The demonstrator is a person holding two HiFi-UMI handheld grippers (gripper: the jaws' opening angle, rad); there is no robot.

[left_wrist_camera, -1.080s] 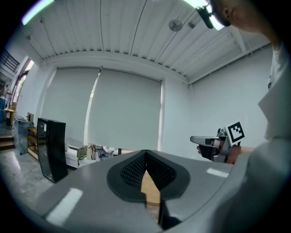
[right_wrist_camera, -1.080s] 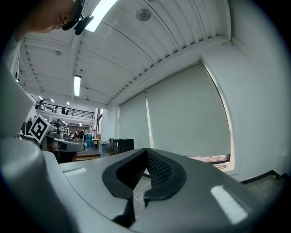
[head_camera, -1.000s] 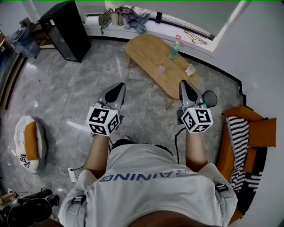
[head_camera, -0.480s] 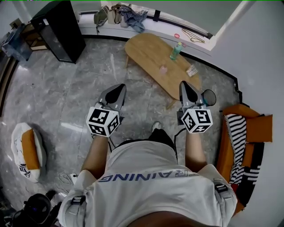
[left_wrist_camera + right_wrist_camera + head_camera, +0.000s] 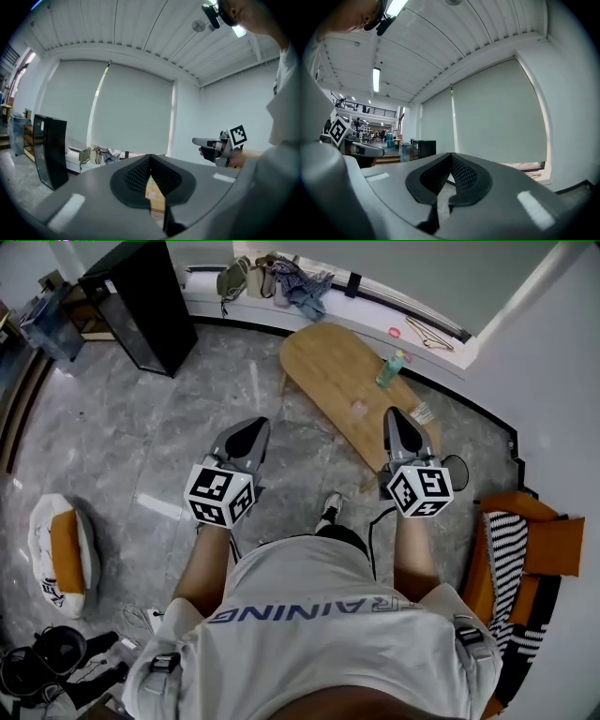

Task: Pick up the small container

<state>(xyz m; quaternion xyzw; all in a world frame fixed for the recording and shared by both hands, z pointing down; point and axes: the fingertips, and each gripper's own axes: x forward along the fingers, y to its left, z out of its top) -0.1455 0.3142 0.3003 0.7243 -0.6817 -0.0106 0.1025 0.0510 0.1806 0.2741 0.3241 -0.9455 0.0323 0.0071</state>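
Left gripper [image 5: 249,427], right gripper [image 5: 395,418] — jaws pressed together, empty, held level; small container [image 5: 357,410] on table [image 5: 319,357] ahead, presumably unreached.

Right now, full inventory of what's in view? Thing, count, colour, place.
Oval wooden table: one, light brown, top centre, on the grey marble floor.
Small translucent container: one, pink, on the table, nearer the person than the bottle.
Plastic bottle: one, green, on the table's far side.
Tall cabinet: one, black, top left.
Sofa: one, orange, right edge, with a black-and-white striped cloth on it.
Floor cushion: one, white and orange, left.
Clothes pile: one, mixed colours, on the window ledge.
Person's own: left gripper and right gripper, grey, jaws shut and empty, held out in front.
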